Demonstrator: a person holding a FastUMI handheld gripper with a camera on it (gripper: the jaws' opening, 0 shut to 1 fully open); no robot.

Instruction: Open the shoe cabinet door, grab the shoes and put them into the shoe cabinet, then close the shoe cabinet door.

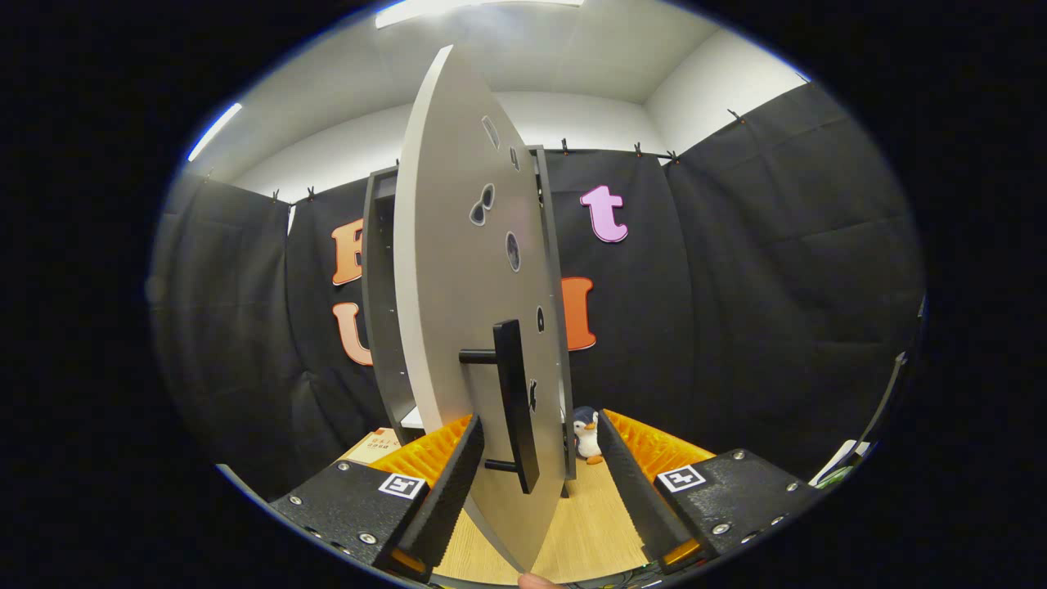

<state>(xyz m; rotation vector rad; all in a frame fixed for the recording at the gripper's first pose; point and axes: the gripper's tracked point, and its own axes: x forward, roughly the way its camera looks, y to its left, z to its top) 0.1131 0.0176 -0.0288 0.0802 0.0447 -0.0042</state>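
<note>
1. Setting, as I read it from my remote seat: a recording booth set up indoors, not a lived-in home.
2. Evidence: black cloth (736, 245) hung by clips along a line as the booth's wall, with plain white walls and ceiling (572, 65) rising above it.
3. Evidence: strip lights (214, 131) on the ceiling.
4. Evidence: pale wood floor (585, 523) carrying a lone shoe cabinet (380, 303), its door (458, 327) swung open, and a penguin toy (586, 437) beside it.
</note>
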